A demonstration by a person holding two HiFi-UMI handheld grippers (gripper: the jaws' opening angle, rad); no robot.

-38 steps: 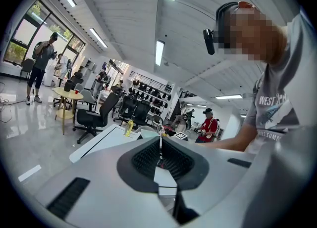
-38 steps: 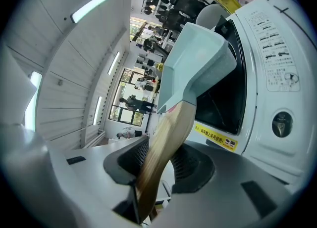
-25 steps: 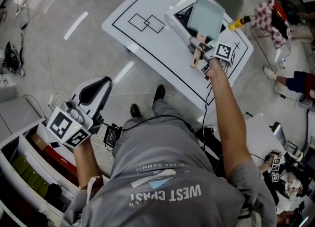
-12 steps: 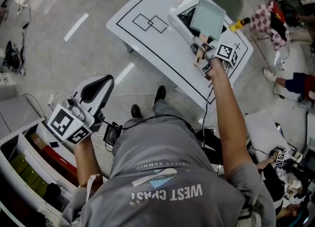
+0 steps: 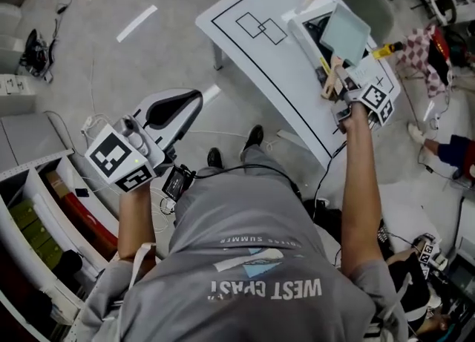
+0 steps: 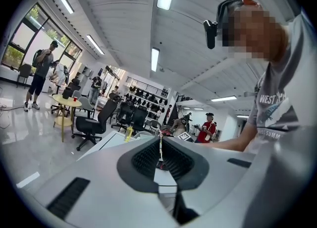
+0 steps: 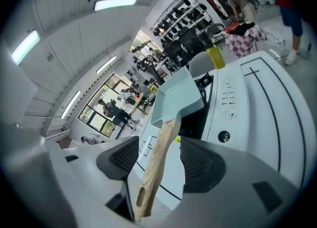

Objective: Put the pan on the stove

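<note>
Head view: the right tongs (image 5: 344, 104) have just been opening, so they're no longer clamping the wooden handle (image 5: 332, 81) like a second ago. The pan (image 5: 345, 35) is sitting on the white stove (image 5: 306, 27) at the tabletop's (image 5: 260, 58) far end, same spot as before.

Left gripper view: the left tongs (image 6: 161, 145) are pressed together, nothing in them.

Right gripper view: the tongs are spread wide, with the handle lying loose between them. The pan's looking pale teal, square and shallow.
</note>
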